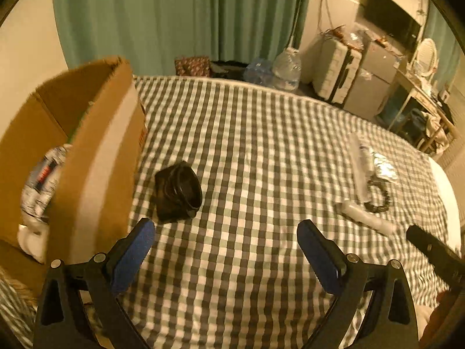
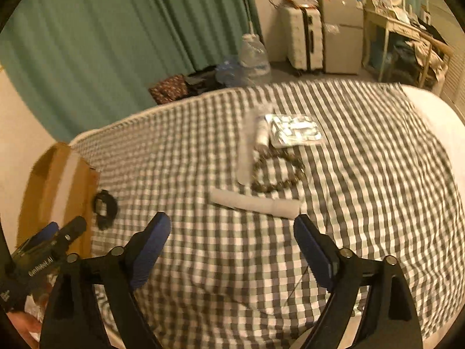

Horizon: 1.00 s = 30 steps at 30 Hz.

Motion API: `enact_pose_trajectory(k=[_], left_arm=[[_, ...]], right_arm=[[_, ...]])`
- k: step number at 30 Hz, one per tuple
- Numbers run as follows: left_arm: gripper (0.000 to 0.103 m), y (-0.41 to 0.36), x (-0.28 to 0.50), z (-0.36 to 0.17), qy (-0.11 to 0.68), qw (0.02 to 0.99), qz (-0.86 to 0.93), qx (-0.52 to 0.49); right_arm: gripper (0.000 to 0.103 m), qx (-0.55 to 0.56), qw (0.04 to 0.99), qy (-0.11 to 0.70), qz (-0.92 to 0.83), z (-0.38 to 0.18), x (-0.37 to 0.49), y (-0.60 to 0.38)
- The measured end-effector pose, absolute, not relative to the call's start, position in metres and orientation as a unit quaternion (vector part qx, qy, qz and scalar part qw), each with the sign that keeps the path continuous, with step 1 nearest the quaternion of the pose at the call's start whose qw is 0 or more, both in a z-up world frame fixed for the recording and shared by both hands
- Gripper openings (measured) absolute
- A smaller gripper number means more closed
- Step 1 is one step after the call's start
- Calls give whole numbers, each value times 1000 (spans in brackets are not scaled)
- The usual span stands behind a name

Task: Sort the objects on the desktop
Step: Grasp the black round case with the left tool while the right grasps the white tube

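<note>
On the checked bedcover, a black ring-shaped object lies beside an open cardboard box; my left gripper is open and empty just short of it. The box holds a printed packet. In the right wrist view my right gripper is open and empty, just short of a white tube. Beyond the tube lie a bead bracelet, a clear tube, a small white bottle and a foil packet. The black object and the box show at left.
The bed's far edge runs before green curtains. On the floor beyond stand water bottles, a suitcase and a small fridge. A cluttered desk stands at right. The left gripper shows in the right wrist view.
</note>
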<state>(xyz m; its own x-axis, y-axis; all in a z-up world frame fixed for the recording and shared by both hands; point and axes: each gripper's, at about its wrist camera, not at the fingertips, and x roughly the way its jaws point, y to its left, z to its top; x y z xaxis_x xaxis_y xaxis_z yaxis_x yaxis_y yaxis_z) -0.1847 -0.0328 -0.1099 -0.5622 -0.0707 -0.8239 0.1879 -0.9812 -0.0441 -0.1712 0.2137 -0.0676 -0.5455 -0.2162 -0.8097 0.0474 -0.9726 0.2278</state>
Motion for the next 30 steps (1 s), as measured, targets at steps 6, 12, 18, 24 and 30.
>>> enact_pose_trajectory(k=[6,12,18,24,30], left_arm=[[101,-31,-207,-148,54,88,-875,473],[101,-43,-225,-171,52,120,-875,466],[101,-60,-237,-189,53,156,-875,454],[103,-54,-248,-204,16,170,-874,456],[102,-78,-250,-217,117,128,-864,473]], right_arm=[[92,487,81,-73,-867,-110,-188,205],[93,498,62,-59,-863,-133,-209,205],[93,494,44,-57,-866,-144,-227,204],[94,494,45,-34,-868,-148,-234,196],[99,514,31,70,-855,-171,-236,172]])
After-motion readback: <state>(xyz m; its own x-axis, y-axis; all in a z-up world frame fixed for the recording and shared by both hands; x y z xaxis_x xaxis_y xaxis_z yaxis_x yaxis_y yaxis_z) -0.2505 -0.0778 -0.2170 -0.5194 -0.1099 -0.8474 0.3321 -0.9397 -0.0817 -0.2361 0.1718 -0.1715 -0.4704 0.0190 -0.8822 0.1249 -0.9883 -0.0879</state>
